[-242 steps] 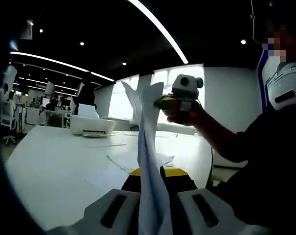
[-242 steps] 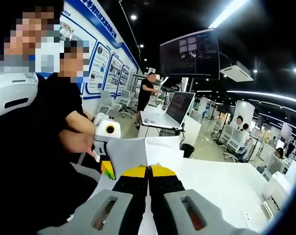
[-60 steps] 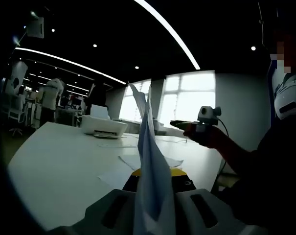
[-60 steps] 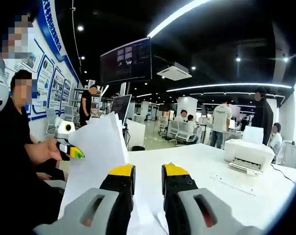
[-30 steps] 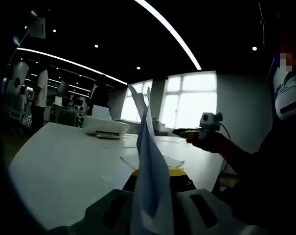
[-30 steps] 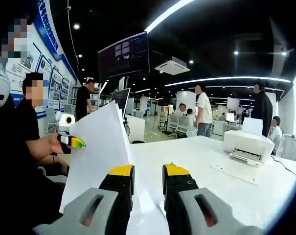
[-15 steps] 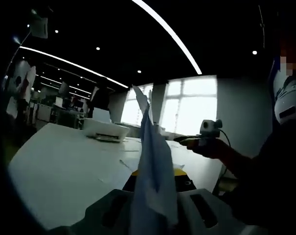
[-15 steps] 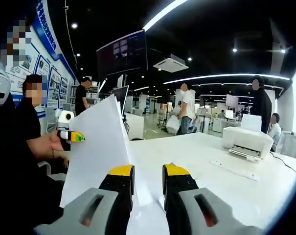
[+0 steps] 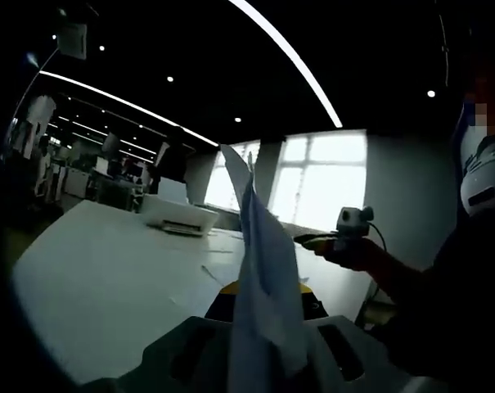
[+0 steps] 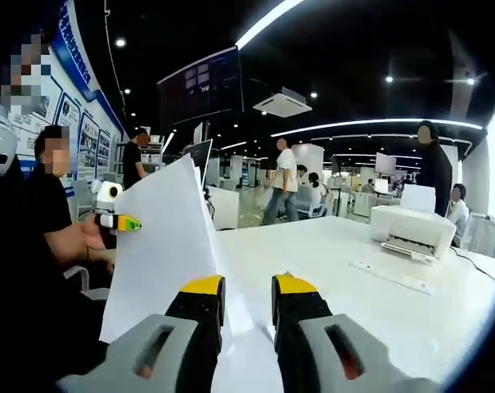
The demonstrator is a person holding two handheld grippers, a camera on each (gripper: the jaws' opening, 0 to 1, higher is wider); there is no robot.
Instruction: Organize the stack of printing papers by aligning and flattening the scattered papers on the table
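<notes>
A stack of white printing papers (image 9: 259,270) stands upright, edge-on, between the jaws of my left gripper (image 9: 263,293), which is shut on its lower edge. In the right gripper view the same sheets (image 10: 165,250) show as a broad white face at the left, with the left gripper (image 10: 123,222) gripping their far edge in a person's hand. My right gripper (image 10: 248,286) is open beside the sheets, its yellow-tipped jaws apart with nothing between them. The right gripper (image 9: 312,241) also appears in the left gripper view, right of the stack and apart from it. Loose sheets (image 9: 218,274) lie on the table.
The white table (image 10: 353,303) spreads wide under both grippers. A white printer (image 10: 407,229) sits at its far side, seen too as the printer (image 9: 182,219) in the left gripper view. A flat strip (image 10: 392,276) lies before it. People stand and sit in the background.
Eight seconds ago my right gripper was shut on the papers; it has let go, opened and drawn away. In the last second the stack leaned slightly, and background people walked.
</notes>
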